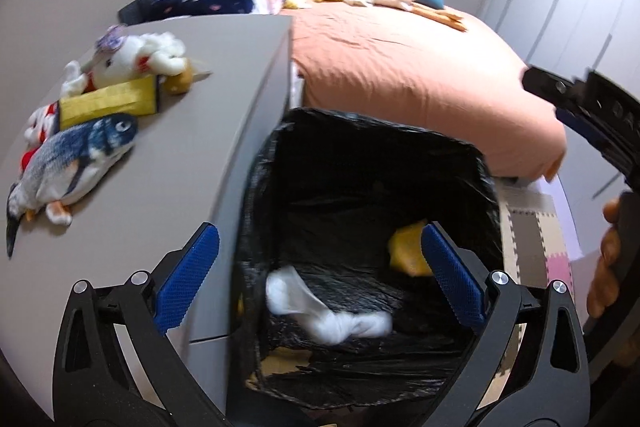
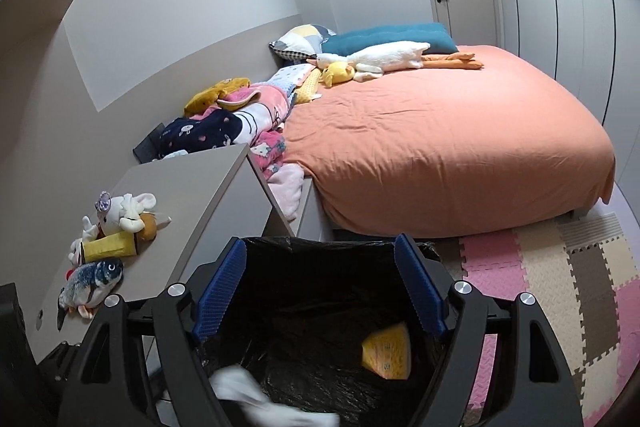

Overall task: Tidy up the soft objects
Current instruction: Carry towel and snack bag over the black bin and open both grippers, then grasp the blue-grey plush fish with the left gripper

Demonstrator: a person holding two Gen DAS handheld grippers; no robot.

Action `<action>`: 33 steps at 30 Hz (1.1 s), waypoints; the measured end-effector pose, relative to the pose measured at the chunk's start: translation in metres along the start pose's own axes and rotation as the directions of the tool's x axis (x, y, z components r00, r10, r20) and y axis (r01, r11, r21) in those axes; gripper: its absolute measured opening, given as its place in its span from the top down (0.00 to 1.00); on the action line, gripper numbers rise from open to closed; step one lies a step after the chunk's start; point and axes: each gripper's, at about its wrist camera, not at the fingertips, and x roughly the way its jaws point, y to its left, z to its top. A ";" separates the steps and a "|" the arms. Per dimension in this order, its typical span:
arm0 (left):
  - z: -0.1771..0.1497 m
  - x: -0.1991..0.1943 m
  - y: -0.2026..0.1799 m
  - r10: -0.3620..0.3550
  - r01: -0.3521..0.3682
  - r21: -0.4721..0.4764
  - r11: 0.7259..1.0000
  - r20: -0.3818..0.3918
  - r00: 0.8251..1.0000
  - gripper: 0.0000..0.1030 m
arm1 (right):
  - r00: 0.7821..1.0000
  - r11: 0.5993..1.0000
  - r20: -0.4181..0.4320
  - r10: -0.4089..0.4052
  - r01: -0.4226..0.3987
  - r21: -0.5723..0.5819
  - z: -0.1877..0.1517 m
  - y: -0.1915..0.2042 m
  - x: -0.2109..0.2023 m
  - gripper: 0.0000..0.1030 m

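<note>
A bin lined with a black bag (image 1: 360, 155) stands between a grey dresser and the bed. Inside it lie a blurred white soft thing (image 1: 332, 315) and a yellow item (image 1: 406, 251). My left gripper (image 1: 319, 231) hangs open over the bin with nothing between its blue pads. The right gripper (image 2: 320, 241) is open too, above the same bin (image 2: 312, 307), over the white thing (image 2: 256, 399) and the yellow item (image 2: 388, 351). On the dresser top (image 1: 180, 155) lie a blue fish plush (image 1: 80, 155), a white bunny plush (image 1: 136, 59) and a yellow piece (image 1: 108, 103).
An orange-covered bed (image 2: 440, 155) fills the right, with a white goose plush (image 2: 384, 57), a yellow duck plush (image 2: 340, 73) and pillows at its head. A pile of blankets (image 2: 240, 115) lies beside the dresser. Foam mats (image 2: 560, 287) cover the floor. A hand (image 1: 604, 267) shows at the right edge.
</note>
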 end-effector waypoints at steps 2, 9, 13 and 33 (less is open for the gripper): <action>0.001 0.000 0.011 0.015 -0.015 -0.038 0.999 -0.001 1.000 0.05 | 1.000 1.000 -0.017 0.004 -0.004 -0.004 -0.002 0.004 0.006 0.24; 0.002 0.002 0.041 0.057 -0.057 -0.106 0.993 -0.010 0.998 0.05 | 0.997 0.997 -0.058 0.041 -0.044 -0.056 -0.007 0.029 0.022 0.24; 0.001 0.002 0.053 0.079 -0.080 -0.120 0.989 -0.014 0.997 0.05 | 0.996 0.995 -0.075 0.052 -0.058 -0.077 -0.007 0.044 0.031 0.24; 0.009 -0.007 0.137 0.183 -0.182 -0.246 0.952 -0.018 0.983 0.05 | 0.975 0.974 -0.158 0.157 -0.180 -0.139 -0.011 0.110 0.070 0.20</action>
